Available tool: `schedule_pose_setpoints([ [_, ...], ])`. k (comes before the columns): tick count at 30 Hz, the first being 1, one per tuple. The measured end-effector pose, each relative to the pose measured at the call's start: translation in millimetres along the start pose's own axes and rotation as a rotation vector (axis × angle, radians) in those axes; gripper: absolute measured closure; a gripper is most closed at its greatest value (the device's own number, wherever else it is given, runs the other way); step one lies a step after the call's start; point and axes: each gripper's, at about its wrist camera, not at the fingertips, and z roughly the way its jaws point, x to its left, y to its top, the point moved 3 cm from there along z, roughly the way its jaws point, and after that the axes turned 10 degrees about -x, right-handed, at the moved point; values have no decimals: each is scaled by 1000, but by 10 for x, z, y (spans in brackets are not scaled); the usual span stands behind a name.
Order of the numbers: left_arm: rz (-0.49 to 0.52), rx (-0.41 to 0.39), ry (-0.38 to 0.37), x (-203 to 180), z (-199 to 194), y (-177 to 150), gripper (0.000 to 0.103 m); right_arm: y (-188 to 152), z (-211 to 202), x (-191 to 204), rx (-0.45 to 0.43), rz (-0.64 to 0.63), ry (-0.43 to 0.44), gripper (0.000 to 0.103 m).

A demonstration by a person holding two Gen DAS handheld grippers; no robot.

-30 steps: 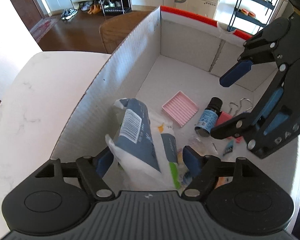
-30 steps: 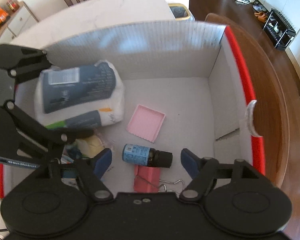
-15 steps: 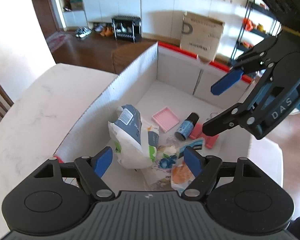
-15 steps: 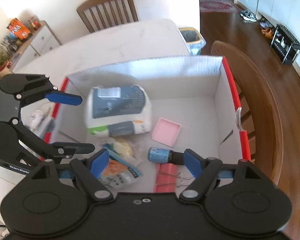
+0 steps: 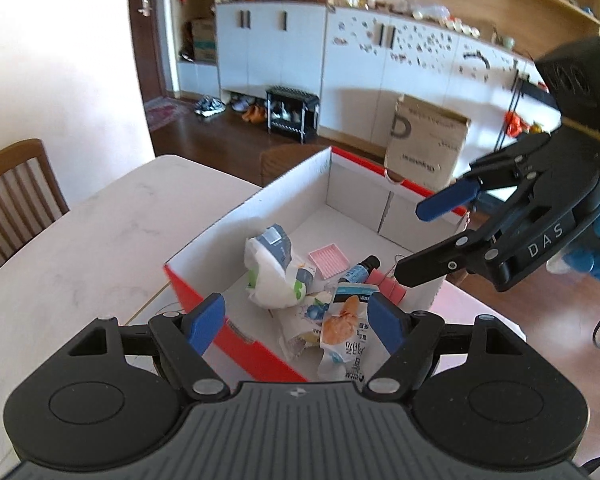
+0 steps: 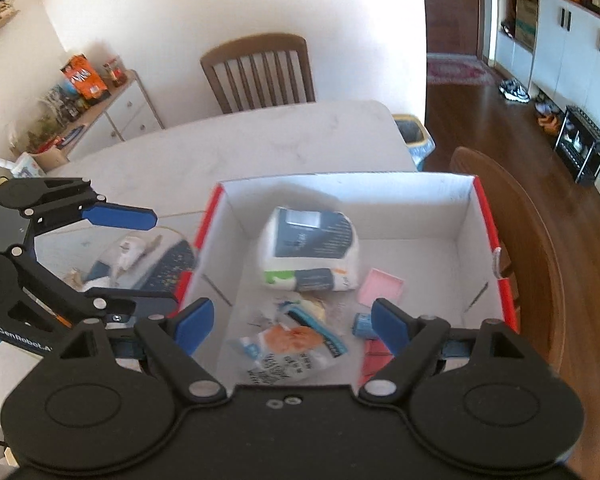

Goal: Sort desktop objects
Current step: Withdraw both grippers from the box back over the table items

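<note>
"DAS" stands in pale letters on the black body of the right gripper. "GenRobot.A" — cut off by the edge, so perhaps incomplete — runs along the left gripper. The cardboard carton on the floor carries a large "D" and smaller print — mirrored or upside down, unreadable. The snack packet bears Chinese characters, too small to make out.

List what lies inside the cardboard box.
Inside the cardboard box: tissue pack, pink tray, small bottle, pink binder clip, snack packets. Whatever lies beneath those packets is hidden.
</note>
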Motion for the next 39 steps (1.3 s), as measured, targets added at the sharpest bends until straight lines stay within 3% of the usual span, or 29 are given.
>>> schedule_pose_setpoints([
  [15, -80, -90, 81, 243, -838, -436, 25, -221, -160, 869, -129, -42, 59, 12],
  [32, -226, -117, 120, 833, -1466, -1142, 21, -446, 135, 1799, -142, -53, 42, 8],
  [39, -239, -121, 140, 1061, -1627, -1417, 17, -547, 334, 2105, -139, -73, 26, 8],
])
